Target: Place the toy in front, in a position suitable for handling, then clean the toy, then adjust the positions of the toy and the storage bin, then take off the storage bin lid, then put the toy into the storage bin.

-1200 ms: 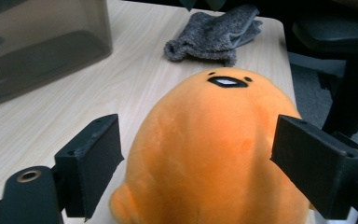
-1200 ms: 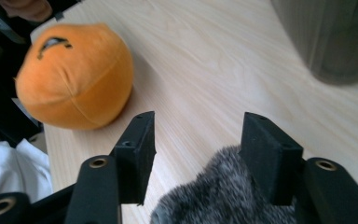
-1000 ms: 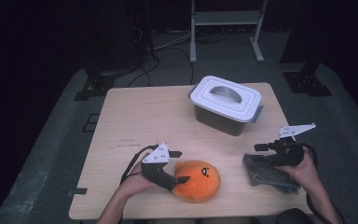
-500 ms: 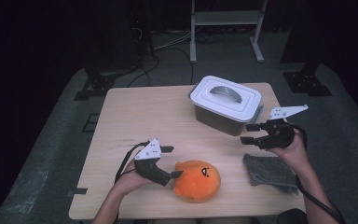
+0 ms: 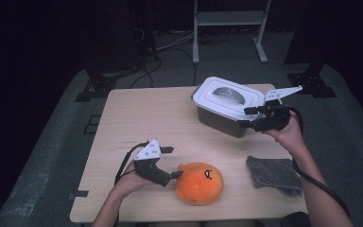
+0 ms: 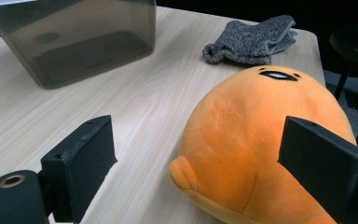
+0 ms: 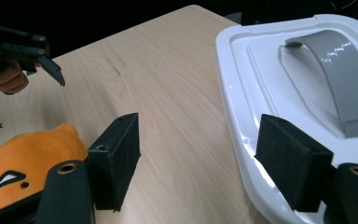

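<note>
High view: right gripper (image 5: 248, 117) has left grey cloth (image 5: 273, 173) on worktop (image 5: 142, 118), risen to lidded box (image 5: 227, 105); fingers just opened, empty, at lid edge. Left gripper (image 5: 172, 162) released beside orange plush (image 5: 201, 182). Lid removal likely next.

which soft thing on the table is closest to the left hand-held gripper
The orange plush toy, right at the left hand-held gripper; the grey cloth lies farther right.

On the table (image 5: 137, 118), the lidded container (image 5: 227, 106) sits at two o'clock, the plush toy (image 5: 199, 183) at six, the folded cloth (image 5: 273, 175) at four.
</note>
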Tool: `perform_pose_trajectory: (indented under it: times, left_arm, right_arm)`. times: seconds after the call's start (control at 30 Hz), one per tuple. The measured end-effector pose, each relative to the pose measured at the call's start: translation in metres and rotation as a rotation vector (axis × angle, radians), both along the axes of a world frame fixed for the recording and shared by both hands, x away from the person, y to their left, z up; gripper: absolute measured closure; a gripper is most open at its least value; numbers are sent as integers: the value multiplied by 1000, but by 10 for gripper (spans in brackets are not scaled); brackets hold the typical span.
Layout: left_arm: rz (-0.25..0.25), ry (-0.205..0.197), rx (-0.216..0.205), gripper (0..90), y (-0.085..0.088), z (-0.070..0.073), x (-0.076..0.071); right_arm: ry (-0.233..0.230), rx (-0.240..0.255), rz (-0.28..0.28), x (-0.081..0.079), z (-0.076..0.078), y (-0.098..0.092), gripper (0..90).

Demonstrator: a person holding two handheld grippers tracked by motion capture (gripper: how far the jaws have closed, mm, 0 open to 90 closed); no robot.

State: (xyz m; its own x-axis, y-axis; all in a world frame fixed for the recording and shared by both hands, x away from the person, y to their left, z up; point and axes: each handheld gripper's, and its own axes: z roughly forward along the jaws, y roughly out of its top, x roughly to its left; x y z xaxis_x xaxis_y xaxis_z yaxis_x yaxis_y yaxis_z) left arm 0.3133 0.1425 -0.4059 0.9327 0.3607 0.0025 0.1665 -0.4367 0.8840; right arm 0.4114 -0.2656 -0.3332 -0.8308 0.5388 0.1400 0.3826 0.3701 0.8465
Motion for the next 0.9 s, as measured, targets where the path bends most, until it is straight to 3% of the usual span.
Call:
perform_pose_trajectory:
  times: [0.4,0.9]
  left_arm:
    - [14,-1,-9,96,5,2,2]
    - [16,-2,-15,94,8,3,3]
  right_arm:
    - [-12,-30,1,19,14,11,287]
    - [-24,-52,5,38,19,22,284]
